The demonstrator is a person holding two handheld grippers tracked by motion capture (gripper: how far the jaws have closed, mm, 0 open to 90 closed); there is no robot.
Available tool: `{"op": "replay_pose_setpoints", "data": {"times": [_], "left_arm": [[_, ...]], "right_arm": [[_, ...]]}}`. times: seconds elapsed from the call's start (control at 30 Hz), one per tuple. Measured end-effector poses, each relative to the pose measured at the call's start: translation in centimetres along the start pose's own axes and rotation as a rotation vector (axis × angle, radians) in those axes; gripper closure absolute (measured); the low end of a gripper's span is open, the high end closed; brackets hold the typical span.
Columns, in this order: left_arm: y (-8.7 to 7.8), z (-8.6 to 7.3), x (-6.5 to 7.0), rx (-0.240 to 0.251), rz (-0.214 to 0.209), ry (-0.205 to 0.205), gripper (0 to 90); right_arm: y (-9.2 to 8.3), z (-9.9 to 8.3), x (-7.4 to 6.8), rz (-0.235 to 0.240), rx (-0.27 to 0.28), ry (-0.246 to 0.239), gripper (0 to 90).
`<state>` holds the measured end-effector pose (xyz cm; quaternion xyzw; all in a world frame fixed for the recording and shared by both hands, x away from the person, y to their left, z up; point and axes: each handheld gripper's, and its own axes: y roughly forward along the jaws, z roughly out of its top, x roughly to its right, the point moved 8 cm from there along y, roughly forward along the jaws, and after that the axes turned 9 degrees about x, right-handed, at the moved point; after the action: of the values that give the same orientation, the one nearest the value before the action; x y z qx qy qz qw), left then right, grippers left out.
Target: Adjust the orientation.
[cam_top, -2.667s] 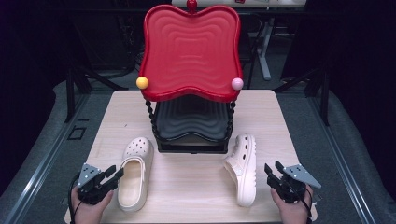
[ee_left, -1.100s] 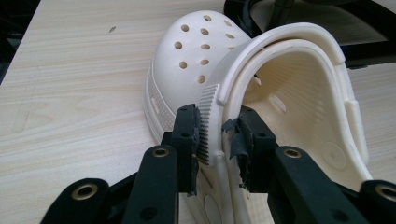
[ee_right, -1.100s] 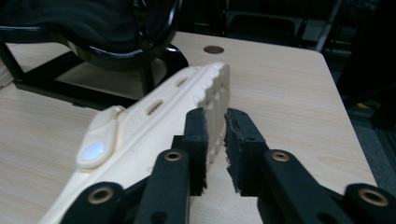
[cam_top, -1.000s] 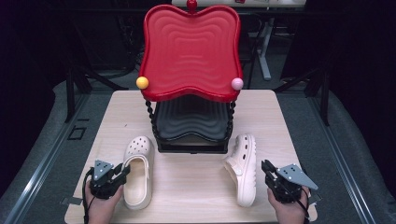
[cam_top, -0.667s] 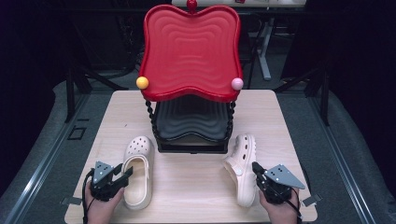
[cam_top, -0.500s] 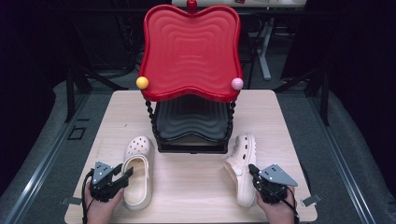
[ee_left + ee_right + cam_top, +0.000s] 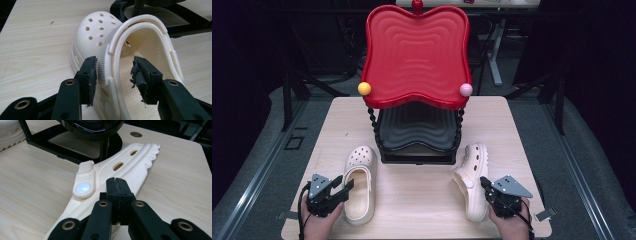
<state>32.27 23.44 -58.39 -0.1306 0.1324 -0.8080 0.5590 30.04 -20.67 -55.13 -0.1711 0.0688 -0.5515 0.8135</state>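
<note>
Now right claw (image 7: 488, 186) against sideways clog (image 7: 472, 180), jaws together.

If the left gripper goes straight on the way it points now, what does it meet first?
Probably the left clog's side wall, which already stands between the open left gripper jaws.

A tiered stand (image 7: 416, 100) fills the centre of the worktop (image 7: 422, 195). Below it, one clog (image 7: 360, 182) lies lower left, the other clog (image 7: 472, 177) lower right.
</note>
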Motion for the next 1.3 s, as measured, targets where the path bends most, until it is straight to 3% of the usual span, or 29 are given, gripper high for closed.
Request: {"op": "replay_pose_setpoints", "data": {"times": [0.5, 0.63, 0.73, 0.8, 0.87, 1.07, 1.17, 1.23, 1.3], "left_arm": [[0.0, 0.0, -0.2, -0.002, 0.005, 0.002, 54.4], [0.0, 0.0, -0.2, -0.001, 0.005, 0.001, 54.4], [0.0, 0.0, -0.1, -0.003, 0.002, 0.004, 54.4], [0.0, 0.0, -0.1, -0.003, 0.001, 0.004, 54.5], [0.1, 0.0, -0.1, -0.002, 0.001, 0.004, 54.5], [0.0, 0.0, -0.1, -0.004, 0.0, 0.008, 54.5], [0.0, 0.0, -0.1, -0.002, 0.001, 0.007, 54.5], [0.0, 0.0, -0.1, 0.0, 0.002, 0.006, 54.5], [0.0, 0.0, -0.2, 0.001, 0.002, 0.007, 54.4]], "right_arm": [[-1.1, -0.9, 4.0, -0.089, -0.012, 0.11, 90.0], [-1.2, -1.4, 5.3, -0.108, -0.024, 0.161, 90.0], [-1.3, -1.8, 6.1, -0.096, -0.03, 0.245, 90.0], [-1.3, -1.9, 6.4, -0.097, -0.034, 0.259, 90.0], [-1.3, -2.4, 7.2, -0.119, -0.053, 0.274, 90.0], [-0.4, -4.2, 8.8, -0.125, -0.11, 0.371, 90.0], [0.4, -5.3, 9.1, -0.111, -0.149, 0.412, 90.0], [0.7, -6.1, 9.2, -0.126, -0.204, 0.406, 90.0], [1.0, -6.4, 9.1, -0.093, -0.218, 0.435, 90.0]]}}
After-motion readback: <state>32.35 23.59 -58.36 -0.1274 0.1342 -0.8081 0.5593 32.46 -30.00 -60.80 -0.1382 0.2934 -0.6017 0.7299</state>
